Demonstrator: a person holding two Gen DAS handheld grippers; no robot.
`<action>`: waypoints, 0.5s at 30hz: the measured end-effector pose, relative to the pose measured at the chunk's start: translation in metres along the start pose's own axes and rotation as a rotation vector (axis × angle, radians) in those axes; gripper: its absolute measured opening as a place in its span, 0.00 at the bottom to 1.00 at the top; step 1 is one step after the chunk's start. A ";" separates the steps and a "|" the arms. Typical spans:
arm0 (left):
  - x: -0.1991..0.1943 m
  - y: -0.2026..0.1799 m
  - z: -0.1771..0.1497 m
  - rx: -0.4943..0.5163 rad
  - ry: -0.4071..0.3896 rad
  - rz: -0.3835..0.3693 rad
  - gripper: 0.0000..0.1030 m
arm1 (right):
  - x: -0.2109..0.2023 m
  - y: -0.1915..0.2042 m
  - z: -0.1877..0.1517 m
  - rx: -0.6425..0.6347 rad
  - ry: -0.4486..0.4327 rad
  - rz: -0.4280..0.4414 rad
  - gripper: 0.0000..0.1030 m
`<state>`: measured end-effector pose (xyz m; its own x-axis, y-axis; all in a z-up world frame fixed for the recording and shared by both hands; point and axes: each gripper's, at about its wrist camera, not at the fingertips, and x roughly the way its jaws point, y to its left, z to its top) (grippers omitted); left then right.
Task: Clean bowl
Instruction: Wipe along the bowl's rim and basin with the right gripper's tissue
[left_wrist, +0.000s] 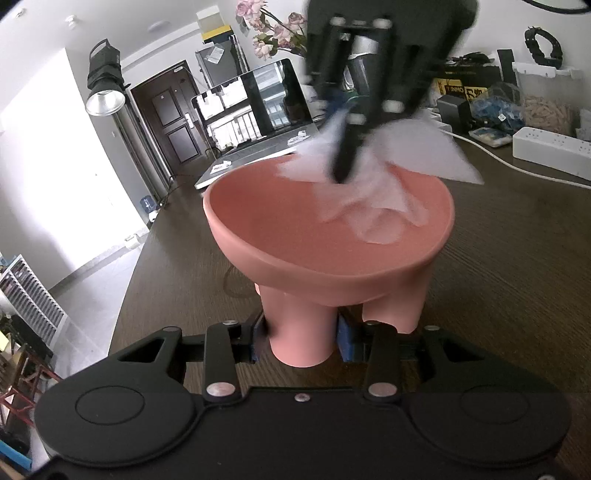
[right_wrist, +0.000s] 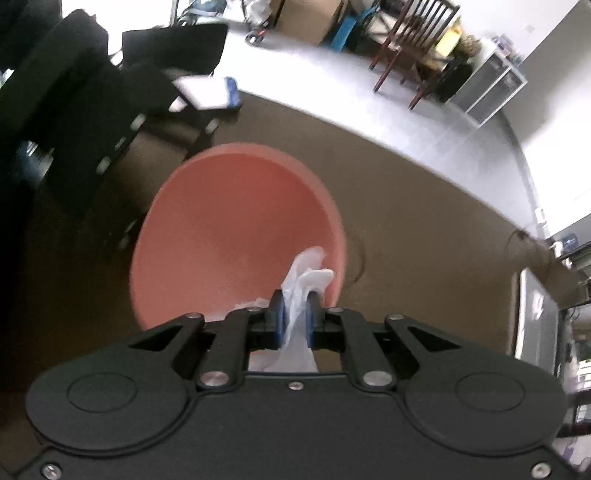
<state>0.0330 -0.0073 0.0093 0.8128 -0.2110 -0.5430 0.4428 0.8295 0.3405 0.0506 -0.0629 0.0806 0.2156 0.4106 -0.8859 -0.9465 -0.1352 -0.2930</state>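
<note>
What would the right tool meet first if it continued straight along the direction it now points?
Most likely the inner wall of the pink bowl. The right tool, shut on a white tissue, points down into the bowl, so the tissue would touch first; depth is unclear.

Bare table (left_wrist: 498, 258) lower right and left of bowl (left_wrist: 295, 236); laptop (left_wrist: 258, 122), power strip (left_wrist: 550, 147) block upper frame.

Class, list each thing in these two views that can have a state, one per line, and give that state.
Bowl: upright on the table, one leg clamped by the left gripper.
Left gripper: shut on a bowl leg.
Right gripper: shut on the tissue, tips down inside the bowl.
Tissue: crumpled, trailing into the bowl.
Laptop: lid open, screen dark and reflecting.
Door: closed.
</note>
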 end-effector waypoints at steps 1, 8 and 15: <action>0.000 0.000 0.000 0.001 -0.001 0.000 0.37 | 0.000 0.005 -0.002 -0.001 0.005 0.012 0.11; 0.001 0.000 0.000 0.005 0.002 -0.003 0.37 | 0.006 0.044 0.010 -0.044 -0.012 0.126 0.11; 0.000 0.002 -0.001 0.004 0.009 -0.003 0.37 | 0.029 0.043 0.051 -0.080 -0.083 0.105 0.11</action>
<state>0.0335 -0.0050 0.0095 0.8084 -0.2087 -0.5504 0.4463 0.8269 0.3421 0.0042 -0.0107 0.0610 0.0930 0.4630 -0.8815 -0.9398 -0.2515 -0.2313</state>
